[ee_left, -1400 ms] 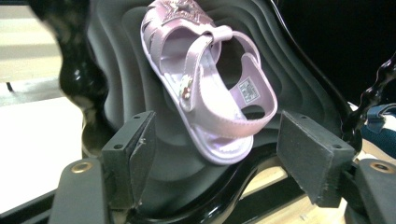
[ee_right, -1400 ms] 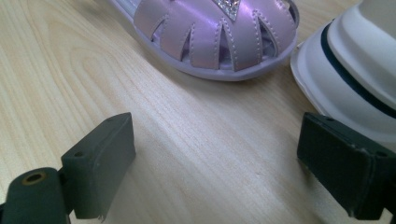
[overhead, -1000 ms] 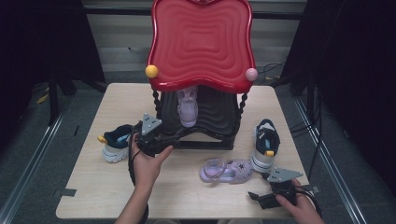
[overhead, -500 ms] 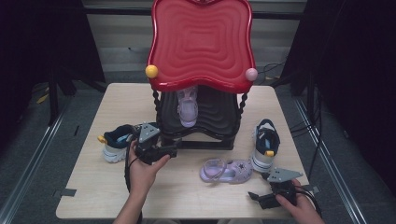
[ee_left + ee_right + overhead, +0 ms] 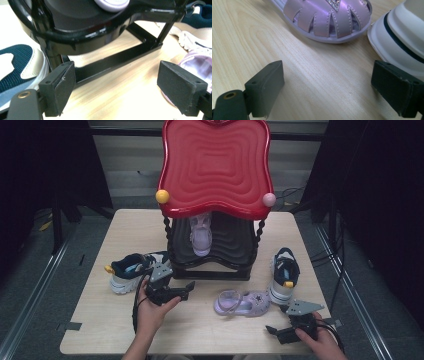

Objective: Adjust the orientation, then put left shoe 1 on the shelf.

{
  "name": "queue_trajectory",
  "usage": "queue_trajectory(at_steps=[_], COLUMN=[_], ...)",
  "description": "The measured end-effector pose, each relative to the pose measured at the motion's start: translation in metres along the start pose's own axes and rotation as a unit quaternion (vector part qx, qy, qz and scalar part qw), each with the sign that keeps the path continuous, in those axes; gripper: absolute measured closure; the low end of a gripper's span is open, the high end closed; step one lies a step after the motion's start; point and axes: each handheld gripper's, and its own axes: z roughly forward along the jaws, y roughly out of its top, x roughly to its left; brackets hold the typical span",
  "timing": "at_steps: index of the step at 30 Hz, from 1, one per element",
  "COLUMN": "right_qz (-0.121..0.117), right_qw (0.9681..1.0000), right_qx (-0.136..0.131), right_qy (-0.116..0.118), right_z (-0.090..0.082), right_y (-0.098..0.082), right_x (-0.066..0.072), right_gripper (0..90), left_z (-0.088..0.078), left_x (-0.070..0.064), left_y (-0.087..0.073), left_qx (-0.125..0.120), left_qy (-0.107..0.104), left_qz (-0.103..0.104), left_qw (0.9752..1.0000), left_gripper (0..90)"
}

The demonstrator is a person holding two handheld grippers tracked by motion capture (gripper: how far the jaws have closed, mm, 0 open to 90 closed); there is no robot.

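Pale wood counter on a grey floor, dark curtains around – left gripper and right gripper both have fingers spread wide, holding nothing, purple sandal between them.

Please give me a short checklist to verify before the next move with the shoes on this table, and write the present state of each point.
1. Left tongs open, nothing between them: ok.
2. Right tongs open and empty: ok.
3. Purple sandal lies free on the table, between both tongs: ok.
4. One purple sandal already on the black shelf of the rack: ok.
5. Room on the shelf beside it: ok.
6. Sneaker crowds the table sandal: cannot tell whether they touch.
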Motion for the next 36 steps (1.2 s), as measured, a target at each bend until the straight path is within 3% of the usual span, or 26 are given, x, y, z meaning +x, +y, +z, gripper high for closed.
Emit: queue_trajectory(at_steps=[11,36], right_qz=[0.000,0.001], right_qw=[1.0000,1.0000], right_qx=[0.000,-0.001], right_qy=[0.000,-0.004], right_z=[0.000,0.000], right_y=[0.000,0.000], right_x=[0.000,0.002], right_gripper=[10.5,10.0], left_z=[0.006,0.019], left_x=[0.005,0.008], left_y=[-0.017,-0.044], left_qx=[0.020,0.096], left_qy=[-0.008,-0.008], left_qz=[-0.015,0.019], left_qw=[0.9997,0.9952], left_gripper=[15.2,15.4])
